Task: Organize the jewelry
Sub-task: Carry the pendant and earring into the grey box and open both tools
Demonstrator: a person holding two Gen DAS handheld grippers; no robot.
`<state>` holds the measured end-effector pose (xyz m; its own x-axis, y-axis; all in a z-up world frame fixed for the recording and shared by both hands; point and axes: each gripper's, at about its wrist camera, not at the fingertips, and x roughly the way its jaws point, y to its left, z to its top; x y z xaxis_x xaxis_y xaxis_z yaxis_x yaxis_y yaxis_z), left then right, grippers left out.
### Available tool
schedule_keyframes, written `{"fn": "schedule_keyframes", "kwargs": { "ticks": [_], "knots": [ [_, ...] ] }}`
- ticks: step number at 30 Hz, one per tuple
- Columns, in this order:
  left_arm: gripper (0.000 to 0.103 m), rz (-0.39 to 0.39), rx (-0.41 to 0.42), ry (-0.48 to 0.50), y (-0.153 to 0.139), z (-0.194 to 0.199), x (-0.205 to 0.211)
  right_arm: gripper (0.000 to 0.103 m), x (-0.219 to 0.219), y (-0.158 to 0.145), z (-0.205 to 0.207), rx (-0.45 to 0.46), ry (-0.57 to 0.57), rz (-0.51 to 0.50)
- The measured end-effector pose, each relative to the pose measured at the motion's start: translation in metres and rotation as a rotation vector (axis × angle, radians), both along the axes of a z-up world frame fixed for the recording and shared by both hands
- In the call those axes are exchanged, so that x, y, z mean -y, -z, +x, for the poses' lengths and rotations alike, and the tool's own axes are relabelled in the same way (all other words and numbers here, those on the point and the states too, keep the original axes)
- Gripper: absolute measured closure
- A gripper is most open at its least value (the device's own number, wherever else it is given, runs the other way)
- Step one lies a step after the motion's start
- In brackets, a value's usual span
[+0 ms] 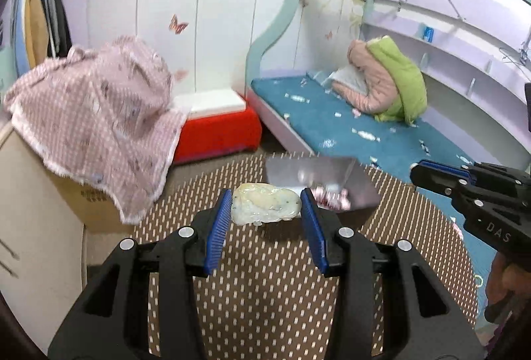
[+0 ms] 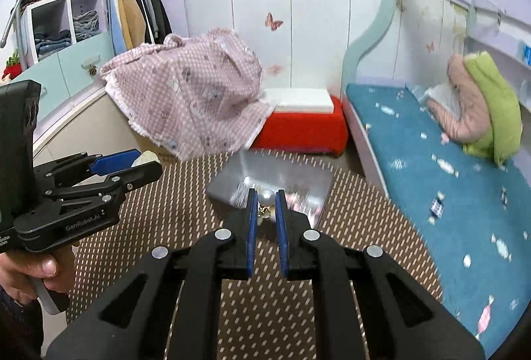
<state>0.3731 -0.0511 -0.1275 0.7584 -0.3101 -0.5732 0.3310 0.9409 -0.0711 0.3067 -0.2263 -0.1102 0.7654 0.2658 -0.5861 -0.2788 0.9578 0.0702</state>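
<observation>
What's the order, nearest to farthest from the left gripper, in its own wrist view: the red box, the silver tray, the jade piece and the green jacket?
1. Jade piece, clamped between the left gripper pads.
2. Silver tray, just beyond, slightly right, on the dotted mat.
3. Red box, past the mat, upper left of the tray.
4. Green jacket, far right, on the blue bed.

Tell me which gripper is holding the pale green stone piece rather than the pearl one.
The left gripper: its jaws stand wide, clamped on the broad pale jade-like carving. The right gripper is nearly shut, pinching a small pearl piece.
</observation>
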Motion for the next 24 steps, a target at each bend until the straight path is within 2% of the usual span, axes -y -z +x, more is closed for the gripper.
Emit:
{"fn": "schedule_keyframes", "kwargs": {
  "ticks": [4, 8, 15, 20, 21, 22, 23, 24],
  "knots": [
    [0.061, -0.009, 0.008, 0.029, -0.014, 0.025, 0.019, 0.094, 0.004, -0.007, 0.023, 0.008, 0.003, -0.009],
    [0.06, -0.003, -0.012, 0.05, -0.014, 0.055, 0.039, 0.094, 0.008, 0.002, 0.051, -0.035, 0.002, 0.0],
    [0.06, -0.005, -0.111, 0.077, 0.013, 0.105, 0.061, 0.093, 0.014, 0.032, 0.086, -0.135, -0.005, 0.06],
    [0.06, 0.006, -0.174, 0.076, 0.033, 0.126, 0.066, 0.091, 0.014, 0.05, 0.098, -0.193, 0.018, 0.086],
    [0.058, 0.007, -0.184, 0.069, 0.035, 0.128, 0.065, 0.087, 0.016, 0.051, 0.098, -0.199, 0.025, 0.094],
    [0.048, 0.004, -0.187, 0.067, 0.036, 0.127, 0.065, 0.081, 0.019, 0.052, 0.098, -0.203, 0.034, 0.107],
    [0.043, -0.001, -0.181, 0.059, 0.035, 0.126, 0.061, 0.078, 0.021, 0.051, 0.098, -0.204, 0.04, 0.116],
    [0.033, 0.001, -0.163, 0.035, 0.031, 0.123, 0.057, 0.076, 0.024, 0.049, 0.095, -0.204, 0.051, 0.126]
  ]
}}
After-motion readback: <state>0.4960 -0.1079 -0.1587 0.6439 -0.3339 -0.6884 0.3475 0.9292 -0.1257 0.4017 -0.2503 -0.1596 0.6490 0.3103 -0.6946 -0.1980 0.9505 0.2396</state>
